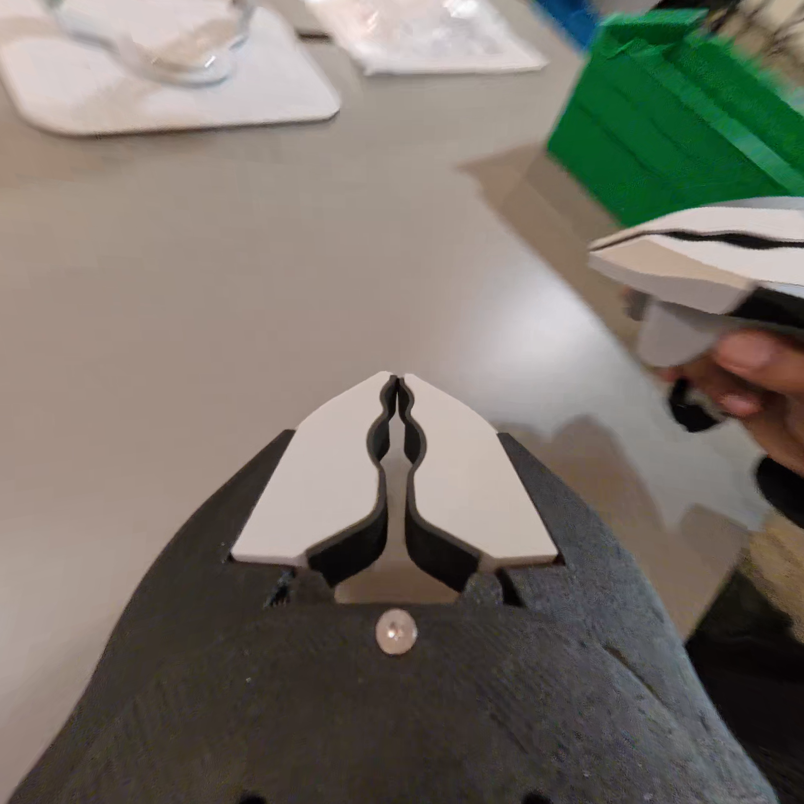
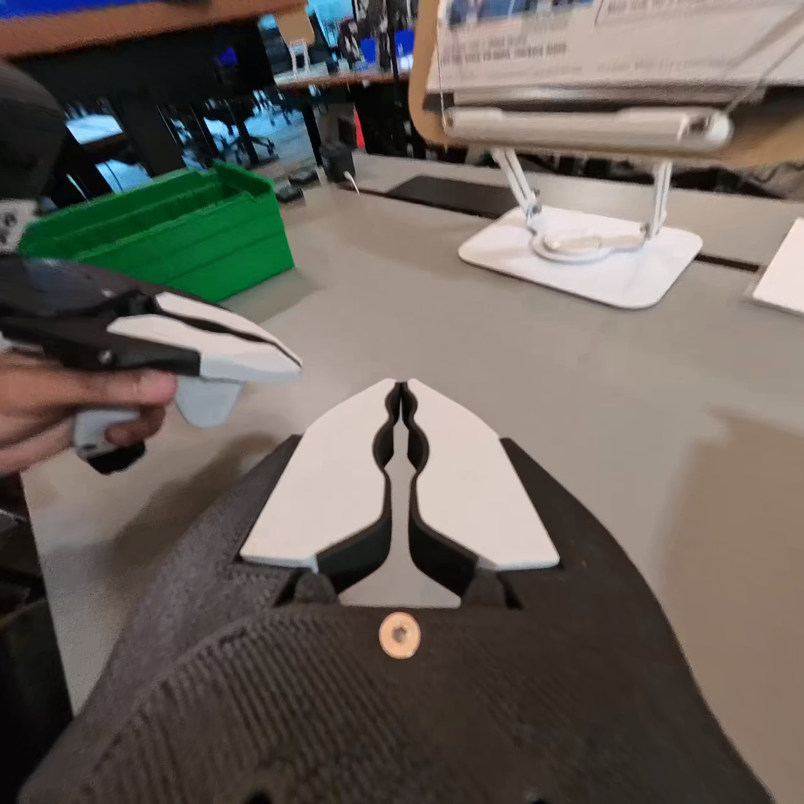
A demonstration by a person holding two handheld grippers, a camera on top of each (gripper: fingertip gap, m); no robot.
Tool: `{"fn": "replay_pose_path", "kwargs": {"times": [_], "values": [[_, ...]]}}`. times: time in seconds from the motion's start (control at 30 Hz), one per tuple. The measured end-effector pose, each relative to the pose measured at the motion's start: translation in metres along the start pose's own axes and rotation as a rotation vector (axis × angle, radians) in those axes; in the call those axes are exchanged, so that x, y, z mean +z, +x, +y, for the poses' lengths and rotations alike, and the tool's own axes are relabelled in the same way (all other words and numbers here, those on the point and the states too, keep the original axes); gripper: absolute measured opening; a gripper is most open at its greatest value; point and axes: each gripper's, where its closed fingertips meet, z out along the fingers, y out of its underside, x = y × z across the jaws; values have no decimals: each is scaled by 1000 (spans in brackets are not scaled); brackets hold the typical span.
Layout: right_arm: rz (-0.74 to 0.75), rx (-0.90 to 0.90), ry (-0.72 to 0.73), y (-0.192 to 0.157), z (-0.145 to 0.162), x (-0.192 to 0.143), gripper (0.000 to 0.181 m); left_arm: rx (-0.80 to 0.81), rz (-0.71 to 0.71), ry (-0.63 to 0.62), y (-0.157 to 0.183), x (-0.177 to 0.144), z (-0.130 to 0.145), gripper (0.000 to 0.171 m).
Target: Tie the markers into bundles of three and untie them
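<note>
No markers show in either view. My left gripper (image 1: 396, 379) is shut with nothing between its pads, held above the bare grey table (image 1: 217, 283). It also shows at the left of the right wrist view (image 2: 291, 363), shut, held by a hand (image 2: 65, 404). My right gripper (image 2: 402, 385) is shut and empty over the table. It also shows at the right edge of the left wrist view (image 1: 596, 254), shut, with a hand (image 1: 757, 374) on its trigger.
A green bin (image 2: 174, 235) stands at the table's far left; it also shows in the left wrist view (image 1: 678, 130). A white stand base (image 2: 600, 261) holds a raised device (image 2: 587, 126). A white sheet (image 2: 783, 278) lies at the right edge. Across from one pair of fingers to the other is roughly 10 cm.
</note>
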Motion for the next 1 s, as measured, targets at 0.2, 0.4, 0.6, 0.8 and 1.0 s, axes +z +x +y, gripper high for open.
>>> {"fn": "replay_pose_path", "kwargs": {"times": [0.2, 0.4, 0.6, 0.8, 1.0], "values": [[-15, -11, 73, 7, 6, -10, 0, 87, -65, 0, -5, 6, 3, 1], [-20, -75, 134, 4, -1, -14, 0, 29, 30, 61, -2, 1, -1, 2], [-19, 5, 103, 11, 7, -14, 0, 16, 131, 53, 7, -6, -2, 2], [131, -88, 125, 33, 12, -10, 0, 184, -69, 136, -14, -3, -9, 2], [171, -114, 228, 27, -3, -14, 0, 242, -195, 55, -33, 2, 1, 1]]}}
